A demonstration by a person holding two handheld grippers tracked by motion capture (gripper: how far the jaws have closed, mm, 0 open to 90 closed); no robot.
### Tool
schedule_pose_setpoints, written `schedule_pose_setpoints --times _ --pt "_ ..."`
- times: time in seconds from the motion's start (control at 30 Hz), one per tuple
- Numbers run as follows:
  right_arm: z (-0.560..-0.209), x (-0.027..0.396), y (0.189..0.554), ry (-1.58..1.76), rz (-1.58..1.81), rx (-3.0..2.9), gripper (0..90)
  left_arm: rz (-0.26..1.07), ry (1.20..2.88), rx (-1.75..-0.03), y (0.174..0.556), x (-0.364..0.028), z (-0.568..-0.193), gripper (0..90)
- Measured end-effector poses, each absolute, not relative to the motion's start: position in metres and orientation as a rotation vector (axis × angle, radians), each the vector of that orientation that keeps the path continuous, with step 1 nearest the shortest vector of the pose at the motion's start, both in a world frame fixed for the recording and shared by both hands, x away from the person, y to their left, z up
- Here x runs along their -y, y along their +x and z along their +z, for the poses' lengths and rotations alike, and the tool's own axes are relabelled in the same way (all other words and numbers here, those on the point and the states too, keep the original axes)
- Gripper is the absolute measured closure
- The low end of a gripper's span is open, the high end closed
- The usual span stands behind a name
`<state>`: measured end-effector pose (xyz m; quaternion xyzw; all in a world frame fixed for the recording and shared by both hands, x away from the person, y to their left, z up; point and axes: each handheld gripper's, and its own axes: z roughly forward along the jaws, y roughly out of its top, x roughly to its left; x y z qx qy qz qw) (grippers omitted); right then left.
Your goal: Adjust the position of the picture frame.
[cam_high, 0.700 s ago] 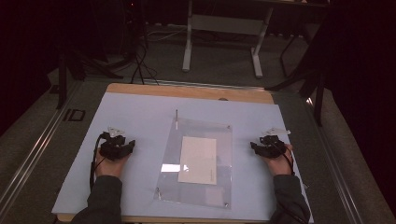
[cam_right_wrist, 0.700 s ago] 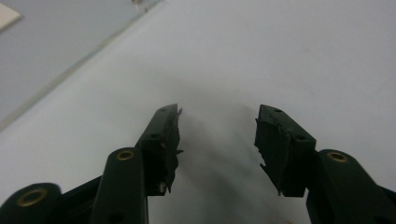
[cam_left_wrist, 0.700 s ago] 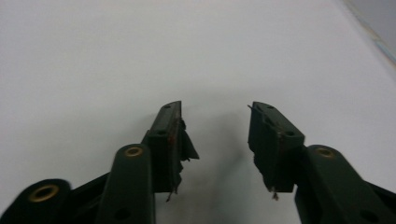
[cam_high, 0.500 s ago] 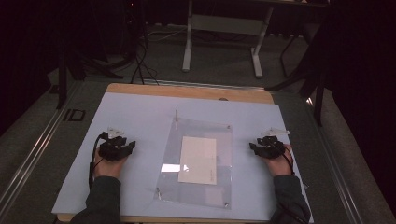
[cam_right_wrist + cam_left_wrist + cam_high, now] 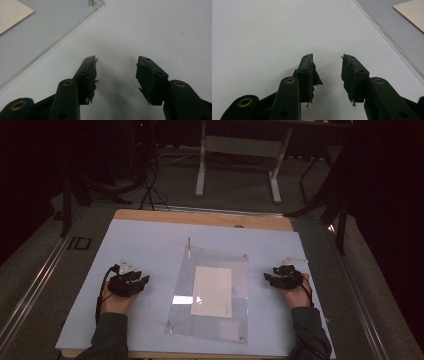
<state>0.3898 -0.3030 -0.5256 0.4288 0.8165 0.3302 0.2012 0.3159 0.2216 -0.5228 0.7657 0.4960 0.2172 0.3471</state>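
A: The clear, flat rectangular acrylic sheet (image 5: 212, 295) with the cream paper card (image 5: 212, 291) under it lies between our two tongs, well apart from each; the left gripper (image 5: 131, 283) rests on the pale blue tabletop (image 5: 150, 245) with the sheet off to its right, the right gripper (image 5: 281, 278) with the sheet off to its left; both sets of jaws stand partly open and hold nothing.

B: We judge the sheet's edge the risk; it lies flush and thin beside the jaws, so a pad may skid over it or shove the whole sheet and card askew; the small metal studs (image 5: 91, 2) at its corners could also catch a jaw.

A: Agreed; and we cannot tell whether the studs pin the sheet down; the print on the card is too faint to read; the thin upright pin (image 5: 189, 242) beyond the sheet's far edge is hard to make out; the dark floor beyond the table swallows detail.
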Motion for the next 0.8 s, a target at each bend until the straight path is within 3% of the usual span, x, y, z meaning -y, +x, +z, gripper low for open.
schedule_pose_setpoints --times 0.8 --pt "-0.523 0.291 0.389 1.160 0.966 -2.317 47.9 0.501 2.007 -1.195 0.297 -0.213 -0.512 61.6"
